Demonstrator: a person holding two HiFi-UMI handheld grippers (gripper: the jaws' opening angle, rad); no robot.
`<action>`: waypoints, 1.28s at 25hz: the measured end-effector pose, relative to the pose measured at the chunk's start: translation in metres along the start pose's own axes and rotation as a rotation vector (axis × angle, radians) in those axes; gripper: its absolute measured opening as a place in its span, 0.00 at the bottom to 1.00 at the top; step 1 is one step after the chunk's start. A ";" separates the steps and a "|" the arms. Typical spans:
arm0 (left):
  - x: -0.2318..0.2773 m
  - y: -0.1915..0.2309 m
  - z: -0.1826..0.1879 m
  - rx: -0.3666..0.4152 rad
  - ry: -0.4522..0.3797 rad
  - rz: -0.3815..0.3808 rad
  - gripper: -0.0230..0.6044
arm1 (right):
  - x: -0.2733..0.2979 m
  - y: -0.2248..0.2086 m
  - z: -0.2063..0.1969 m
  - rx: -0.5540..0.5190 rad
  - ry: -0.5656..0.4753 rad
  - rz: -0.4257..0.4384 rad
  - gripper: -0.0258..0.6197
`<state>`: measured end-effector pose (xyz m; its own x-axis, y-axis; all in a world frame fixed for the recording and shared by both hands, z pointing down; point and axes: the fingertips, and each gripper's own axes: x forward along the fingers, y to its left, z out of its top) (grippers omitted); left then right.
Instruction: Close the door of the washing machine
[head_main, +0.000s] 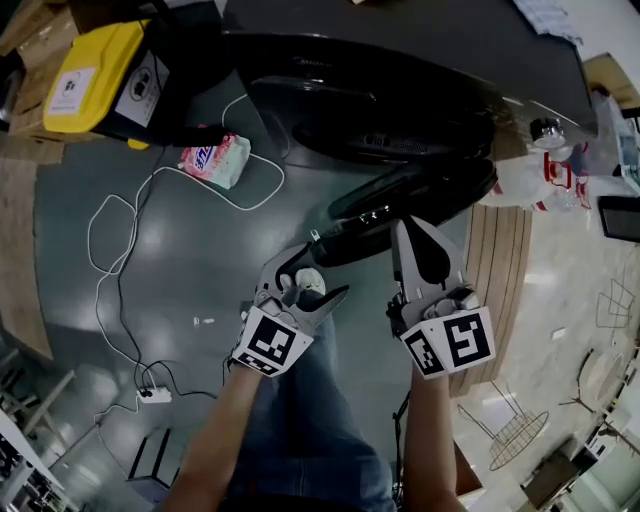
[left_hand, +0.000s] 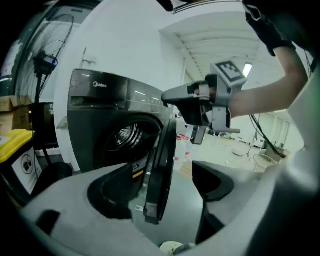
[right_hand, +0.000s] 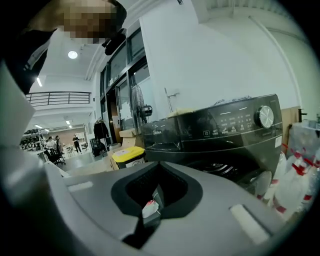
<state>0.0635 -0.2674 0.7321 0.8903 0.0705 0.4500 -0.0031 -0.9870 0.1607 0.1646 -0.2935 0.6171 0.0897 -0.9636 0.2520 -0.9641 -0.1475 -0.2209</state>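
The dark front-loading washing machine (head_main: 400, 70) stands at the top of the head view, with its round door (head_main: 410, 195) swung open toward me. In the left gripper view the door (left_hand: 162, 165) is seen edge-on in front of the drum (left_hand: 122, 135). My left gripper (head_main: 322, 270) is open, its jaws spread wide, and hangs below the door's free edge without holding it. My right gripper (head_main: 408, 228) is shut on nothing, its tip at the door's outer side near the top edge (left_hand: 170, 100); whether it touches, I cannot tell. The machine's control panel (right_hand: 235, 122) fills the right gripper view.
A yellow-lidded bin (head_main: 95, 75) stands left of the machine, with a pink-and-white pack (head_main: 215, 160) beside it. A white cable (head_main: 120, 240) loops over the grey floor to a power strip (head_main: 155, 395). Plastic bags (head_main: 545, 175) sit right of the machine. My legs are below.
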 end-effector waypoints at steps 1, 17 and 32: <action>0.008 -0.003 -0.011 0.010 0.015 -0.002 0.60 | -0.002 -0.001 -0.007 0.001 0.002 -0.001 0.06; 0.056 -0.008 -0.055 0.095 0.093 0.009 0.17 | 0.000 -0.003 -0.033 0.011 0.009 0.013 0.06; 0.068 0.071 -0.034 0.176 0.163 -0.109 0.16 | 0.046 -0.005 -0.001 0.006 -0.009 0.070 0.06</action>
<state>0.1081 -0.3276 0.8037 0.7955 0.1864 0.5766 0.1810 -0.9812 0.0675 0.1736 -0.3364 0.6312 0.0241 -0.9737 0.2268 -0.9665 -0.0806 -0.2437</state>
